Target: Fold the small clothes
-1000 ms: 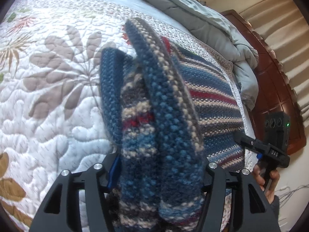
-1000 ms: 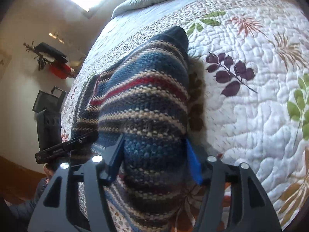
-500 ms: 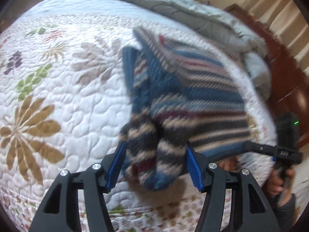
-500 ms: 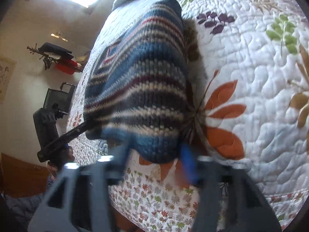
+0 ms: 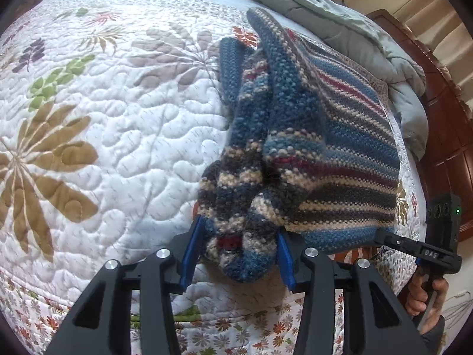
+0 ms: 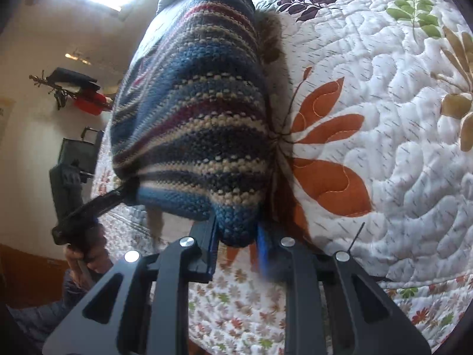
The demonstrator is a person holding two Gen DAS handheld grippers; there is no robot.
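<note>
A striped knitted sweater (image 5: 340,148) in blue, cream, grey and red lies across the quilted bed. My left gripper (image 5: 239,251) is shut on a bunched near corner of it, with a folded sleeve running up from the jaws. My right gripper (image 6: 236,233) is shut on the other near corner of the sweater (image 6: 195,124). Each gripper shows in the other's view: the right one (image 5: 384,236) at the sweater's right hem, the left one (image 6: 130,189) at its left hem. The sweater hangs taut between them near the bed's front edge.
The white quilt (image 5: 103,148) with leaf and flower prints covers the bed. A grey duvet (image 5: 340,20) is bunched at the far side by a dark wooden headboard (image 5: 443,118). The bed's flowered border (image 6: 236,310) drops off just below the grippers.
Both grippers have pulled the sweater's near edge back toward the bed's front edge and lowered it; more quilt now shows beyond it. Both stay shut on the sweater.
</note>
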